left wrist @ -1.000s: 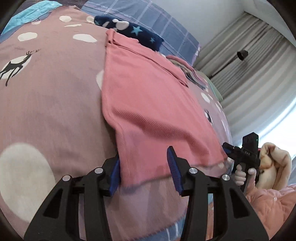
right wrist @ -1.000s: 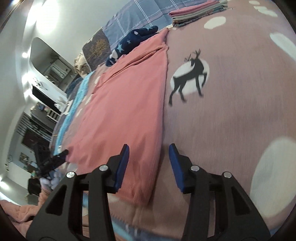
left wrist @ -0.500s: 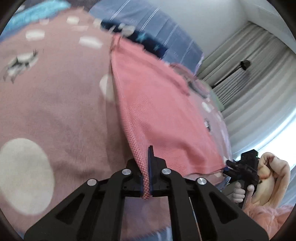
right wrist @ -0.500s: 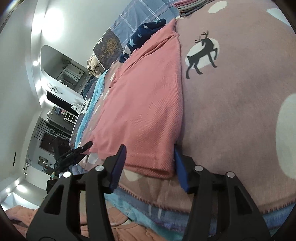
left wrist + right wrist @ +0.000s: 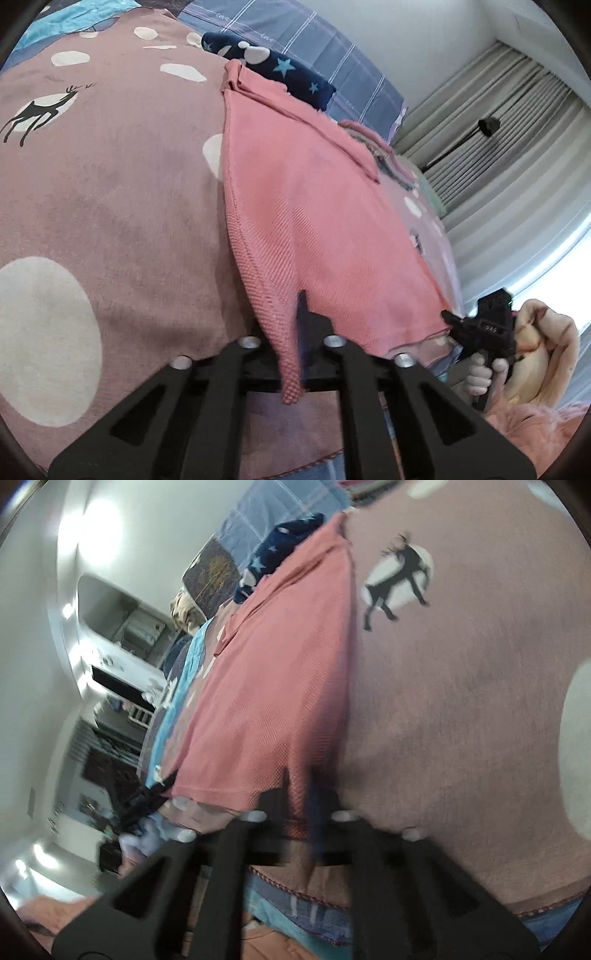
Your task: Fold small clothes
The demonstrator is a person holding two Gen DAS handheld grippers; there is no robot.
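Note:
A pink knit garment (image 5: 317, 229) lies spread along the mauve deer-print blanket (image 5: 110, 206). My left gripper (image 5: 295, 317) is shut on the garment's near left corner, and a bit of cloth hangs out below the jaws. In the right wrist view the same pink garment (image 5: 273, 686) runs away from me, and my right gripper (image 5: 301, 794) is shut on its near right corner. The right gripper (image 5: 480, 328), held by a hand, shows at the garment's far hem corner in the left wrist view. The left gripper (image 5: 147, 797) shows small at the left of the right wrist view.
A navy star-print cloth (image 5: 269, 70) lies past the garment's far end, against a blue plaid pillow (image 5: 325, 48). A stack of folded clothes (image 5: 388, 155) sits further along the bed. Grey curtains (image 5: 517, 147) hang at the right. The blanket's edge (image 5: 303, 893) runs just below my right gripper.
Both grippers went from open, straddling the garment's near corners, to shut on the cloth: the left first, the right within the last half second. The left corner is now slightly lifted.

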